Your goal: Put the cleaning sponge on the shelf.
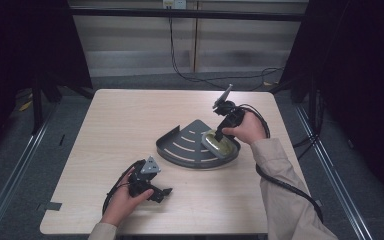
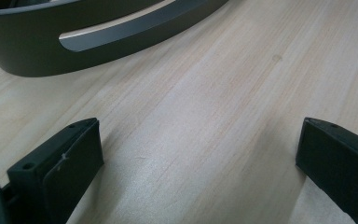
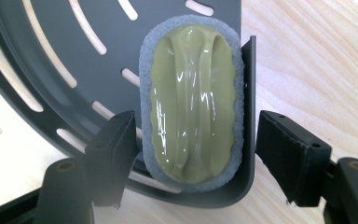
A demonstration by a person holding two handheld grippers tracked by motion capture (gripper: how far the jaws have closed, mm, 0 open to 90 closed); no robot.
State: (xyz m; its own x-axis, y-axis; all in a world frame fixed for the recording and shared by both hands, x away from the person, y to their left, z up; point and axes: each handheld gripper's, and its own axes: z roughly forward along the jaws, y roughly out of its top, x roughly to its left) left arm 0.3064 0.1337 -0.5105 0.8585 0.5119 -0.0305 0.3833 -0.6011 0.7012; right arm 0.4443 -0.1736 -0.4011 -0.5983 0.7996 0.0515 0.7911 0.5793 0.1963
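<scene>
While the right tool (image 3: 193, 154) hangs over the rack's (image 1: 180, 150) corner, its jaws stand spread on either side of the sponge (image 3: 192, 105), one over the rack floor, the other outside the rack wall over the table (image 1: 125, 115); neither pad touches the sponge as far as the right gripper view shows. So the right tool is released, gripping nothing. The sponge (olive plastic grip on top, grey foam rim) lies flat inside the dark fan-shaped rack, tucked against its straight side wall near the rounded front edge.

The left tool (image 1: 156, 190) rests low on the table near the person's side, jaws also wide apart w/ nothing between them, rack just ahead of it in the left gripper view.

Step in hand, by my reading: either pre-grasp on the sponge or just after letting it go into the rack; can't tell which. If a pick-up is meant, the next move needs the far jaw brought inside the wall (it would clamp the wall otherwise), then lowering & closing across the sponge's short width. Left tool could steady the rack.
</scene>
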